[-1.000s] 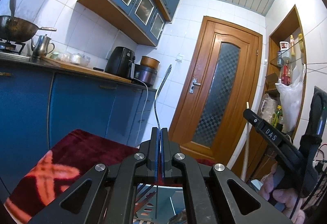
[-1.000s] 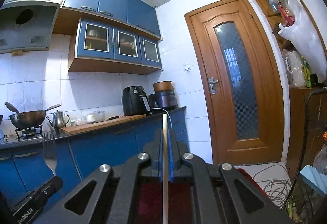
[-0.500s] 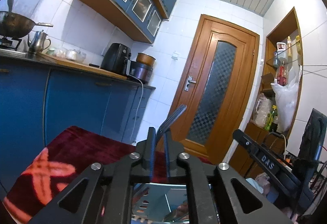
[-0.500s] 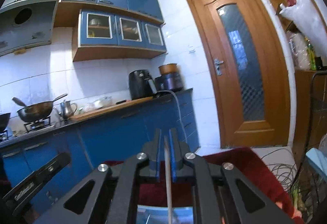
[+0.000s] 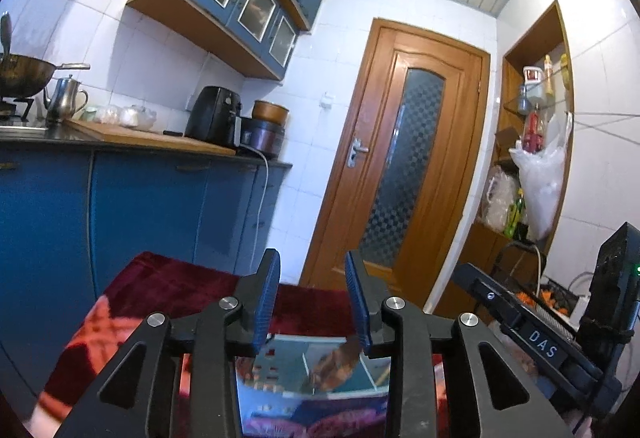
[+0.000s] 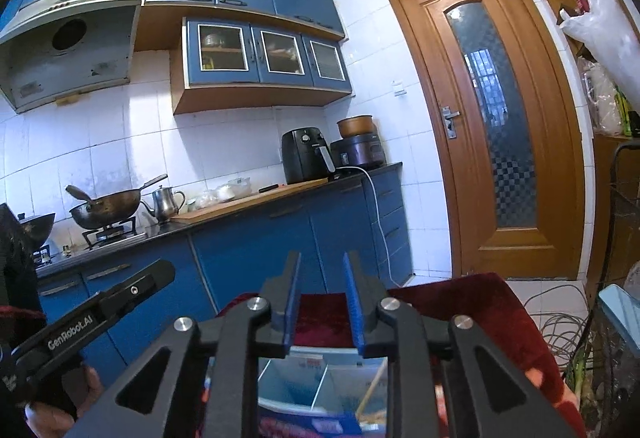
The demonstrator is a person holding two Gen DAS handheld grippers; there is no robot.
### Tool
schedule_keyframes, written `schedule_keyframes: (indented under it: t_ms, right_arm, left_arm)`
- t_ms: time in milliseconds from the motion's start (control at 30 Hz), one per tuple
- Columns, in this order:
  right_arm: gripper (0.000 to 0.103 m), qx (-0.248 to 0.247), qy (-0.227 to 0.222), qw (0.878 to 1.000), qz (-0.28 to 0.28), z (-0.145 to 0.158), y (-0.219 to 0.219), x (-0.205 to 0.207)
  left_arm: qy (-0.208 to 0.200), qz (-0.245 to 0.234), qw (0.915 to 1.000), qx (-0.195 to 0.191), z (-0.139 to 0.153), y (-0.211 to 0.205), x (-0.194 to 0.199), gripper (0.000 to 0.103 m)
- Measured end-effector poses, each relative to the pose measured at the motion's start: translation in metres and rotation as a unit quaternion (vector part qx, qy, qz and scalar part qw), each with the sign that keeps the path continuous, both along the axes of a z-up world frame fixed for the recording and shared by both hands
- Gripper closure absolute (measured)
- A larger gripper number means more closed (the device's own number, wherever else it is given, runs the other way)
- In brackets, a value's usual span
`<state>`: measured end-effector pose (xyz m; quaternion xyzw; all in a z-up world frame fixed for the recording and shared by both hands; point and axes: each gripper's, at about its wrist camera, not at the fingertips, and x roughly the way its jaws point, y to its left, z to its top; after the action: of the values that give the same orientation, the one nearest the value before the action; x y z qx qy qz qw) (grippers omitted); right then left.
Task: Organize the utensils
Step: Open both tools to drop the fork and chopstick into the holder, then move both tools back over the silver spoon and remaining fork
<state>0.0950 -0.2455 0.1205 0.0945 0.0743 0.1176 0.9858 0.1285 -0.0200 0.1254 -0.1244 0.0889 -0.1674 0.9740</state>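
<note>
1. Two handheld black two-finger grippers are pointing roughly level across a kitchen with blue base cabinets (image 6: pixel 280 238) and a brown wooden door with a frosted glass panel (image 5: pixel 400 174).
2. The left gripper (image 5: pixel 312 298) is opening; its blue ribbed pads (image 5: pixel 266 298) are standing partly apart with nothing between them.
3. The right gripper (image 6: pixel 322 302) is opening too, its blue pads (image 6: pixel 354 306) showing a narrower gap, and nothing is being held there either.
4. Beneath both grippers a pale, light-coloured divided tray (image 6: pixel 320 378) is sitting on a dark red velvety cloth (image 5: pixel 180 286) that is covering the table, toward its near edge.
5. In the right wrist view a thin pale wooden stick, probably a chopstick (image 6: pixel 372 386), is lying slanted in the tray's right-hand part.
6. In the left wrist view the tray's inside (image 5: pixel 312 366) is blurred and partly hidden, so its contents cannot be told apart.
7. Judging from the empty, widening jaws over the tray, the step in hand is letting utensils go into their compartments.
8. The next move is probably calling for both hands to draw clear of the tray and look for any remaining utensils, none of which is showing here.
</note>
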Motion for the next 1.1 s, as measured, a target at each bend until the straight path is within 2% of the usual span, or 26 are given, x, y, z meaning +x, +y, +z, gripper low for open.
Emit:
schedule_keyframes:
  t_ms: [300,633,1100]
  right_arm:
    - [0.079,-0.007,0.053,0.998,0.010,-0.028,-0.003,-0.028]
    - [0.079,-0.011,0.089,0.996,0.016,-0.040,-0.007,-0.051]
    - [0.079,-0.024,0.185,0.982,0.015,-0.070,0.000,-0.077]
  left_arm:
    - [0.048,0.010,0.9984,0.027,-0.014,0.018,-0.026,0.069]
    - [0.089,0.004,0.9950,0.046,-0.039,0.024,-0.041,0.069]
    - [0.162,-0.016,0.9816,0.100,-0.064,0.004,-0.068,0.069]
